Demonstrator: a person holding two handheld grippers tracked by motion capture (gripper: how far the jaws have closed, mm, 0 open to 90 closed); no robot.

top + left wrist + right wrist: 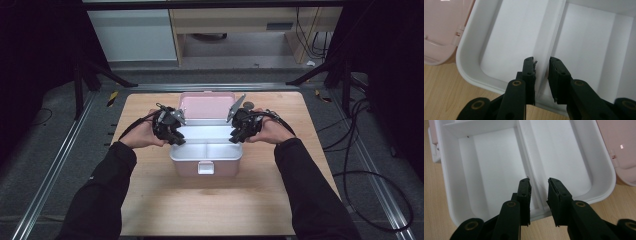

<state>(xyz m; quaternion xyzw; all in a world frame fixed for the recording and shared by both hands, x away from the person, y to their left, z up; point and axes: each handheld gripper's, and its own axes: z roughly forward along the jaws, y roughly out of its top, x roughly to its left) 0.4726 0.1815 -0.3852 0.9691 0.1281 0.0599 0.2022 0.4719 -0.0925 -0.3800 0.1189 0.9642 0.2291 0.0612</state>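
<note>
Pink box (206,167) with white tray (469,72) at table (160,210) centre, lid (206,104) raised behind. Left gripper (541,62) and right gripper (539,184) at opposite tray ends, jaws partly apart, each straddling the long centre divider (549,37); contact with it unclear.

This looks like a lab or test room set up for recording. A small wooden table (150,200) stands on grey carpet (60,150) inside a frame of metal rails (45,185), with black stands (82,70) and dark curtains (35,50) at the sides. Loose cables (370,165) trail across the floor, and plain wooden furniture (240,22) sits behind.
</note>
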